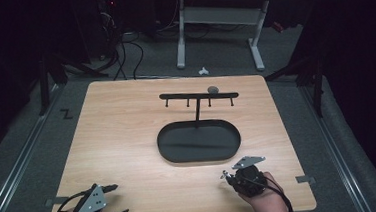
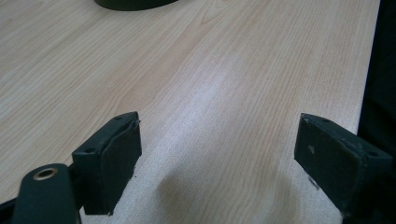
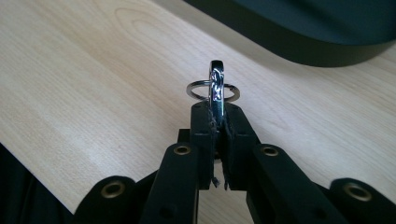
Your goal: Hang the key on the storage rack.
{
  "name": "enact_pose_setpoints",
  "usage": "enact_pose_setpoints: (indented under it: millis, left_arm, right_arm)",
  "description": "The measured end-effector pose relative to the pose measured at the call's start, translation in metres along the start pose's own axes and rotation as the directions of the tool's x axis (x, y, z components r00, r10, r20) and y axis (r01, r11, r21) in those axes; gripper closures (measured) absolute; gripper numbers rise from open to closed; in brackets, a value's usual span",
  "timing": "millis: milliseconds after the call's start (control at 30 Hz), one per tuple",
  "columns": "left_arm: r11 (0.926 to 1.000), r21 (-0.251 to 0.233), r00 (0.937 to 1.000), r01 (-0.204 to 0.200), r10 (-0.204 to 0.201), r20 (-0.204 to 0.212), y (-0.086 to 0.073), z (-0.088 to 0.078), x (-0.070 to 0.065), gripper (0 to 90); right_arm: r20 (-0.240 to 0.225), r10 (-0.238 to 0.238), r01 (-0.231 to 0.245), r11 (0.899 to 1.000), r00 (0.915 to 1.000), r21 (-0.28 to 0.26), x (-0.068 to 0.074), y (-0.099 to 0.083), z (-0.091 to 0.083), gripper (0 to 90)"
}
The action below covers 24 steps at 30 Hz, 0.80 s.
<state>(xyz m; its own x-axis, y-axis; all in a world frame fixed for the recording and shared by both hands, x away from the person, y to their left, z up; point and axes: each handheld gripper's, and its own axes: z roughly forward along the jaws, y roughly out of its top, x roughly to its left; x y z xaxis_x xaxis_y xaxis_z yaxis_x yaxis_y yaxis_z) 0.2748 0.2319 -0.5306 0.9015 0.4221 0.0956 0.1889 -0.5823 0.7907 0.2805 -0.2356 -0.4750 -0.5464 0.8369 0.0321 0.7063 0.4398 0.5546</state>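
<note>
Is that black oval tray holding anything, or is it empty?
Empty. The high view shows the tray's dark floor bare; just the hook stand's post rises at its far edge.

Left black two-jaw gripper [image 1: 113, 201], near the bench's front left corner: a grey three-cornered plate with small screw holes on top, and a thin black cable looping off its rear. Its jaws end in blocky, matte black rubber pads [image 2: 112, 161] with worn edges. Right black two-jaw gripper [image 1: 224, 175], near the front right corner: the same grey plate and black cable. Brass-ringed rivets [image 3: 181, 150] mark its black linkage arms.
</note>
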Motion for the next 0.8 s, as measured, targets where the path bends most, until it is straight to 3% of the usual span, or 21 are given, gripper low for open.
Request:
enact_pose_setpoints:
  millis: [367,800]
  left_arm:
    - [1.0,0.0,1.0,0.002,-0.002,0.0,0.0,0.0,0.0,15.4]
    - [1.0,-0.004,1.0,0.001,-0.001,0.0,0.0,-0.001,0.001,15.4]
  right_arm:
    - [0.029,0.062,-0.061,0.998,0.9977,-0.025,-0.015,-0.006,-0.009,84.7]
    - [0.06,0.065,-0.063,0.997,0.9961,-0.034,-0.016,-0.005,-0.006,84.6]
